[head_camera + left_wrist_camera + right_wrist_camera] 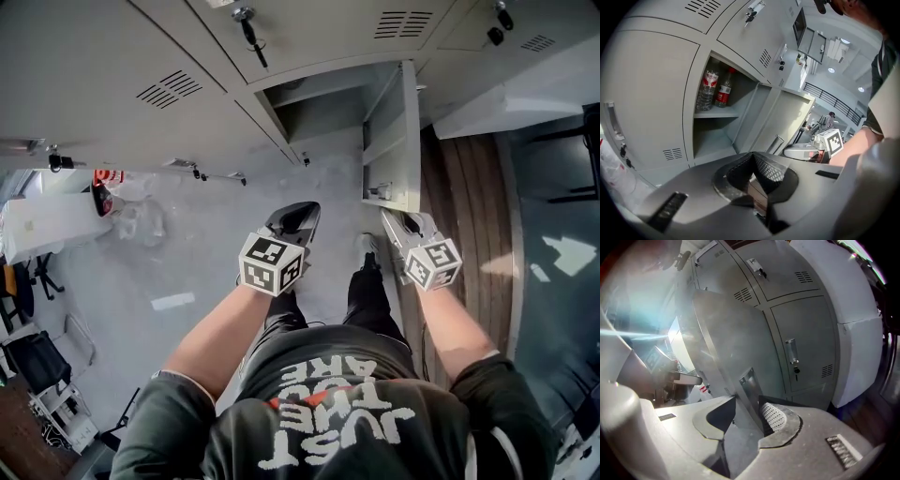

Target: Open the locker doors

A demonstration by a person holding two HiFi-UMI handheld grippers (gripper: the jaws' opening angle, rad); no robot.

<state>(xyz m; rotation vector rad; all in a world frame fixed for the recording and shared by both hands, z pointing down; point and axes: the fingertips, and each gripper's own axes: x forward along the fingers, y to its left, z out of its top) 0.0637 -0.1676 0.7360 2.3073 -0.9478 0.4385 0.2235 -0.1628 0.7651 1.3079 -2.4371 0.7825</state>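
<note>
A grey locker door (396, 141) stands swung open from the lower locker (319, 112), edge-on below me. My right gripper (389, 217) sits at the door's free edge beside its handle (380, 192). In the right gripper view the door panel (722, 348) and its handle plate (749, 383) run between the jaws, and my right gripper (747, 406) is shut on the door's edge. My left gripper (305, 208) hangs apart to the left over the floor, jaws shut on nothing (752, 157). The open locker (717, 136) holds two water bottles (707, 89) on its shelf.
Closed lockers with keys (248, 28) fill the wall above and beside. Another closed door with a handle (790, 350) lies right of the held door, then a white cabinet (858, 324). A plastic bag (136, 217) lies on the grey floor at left; wooden flooring (469, 206) runs at right.
</note>
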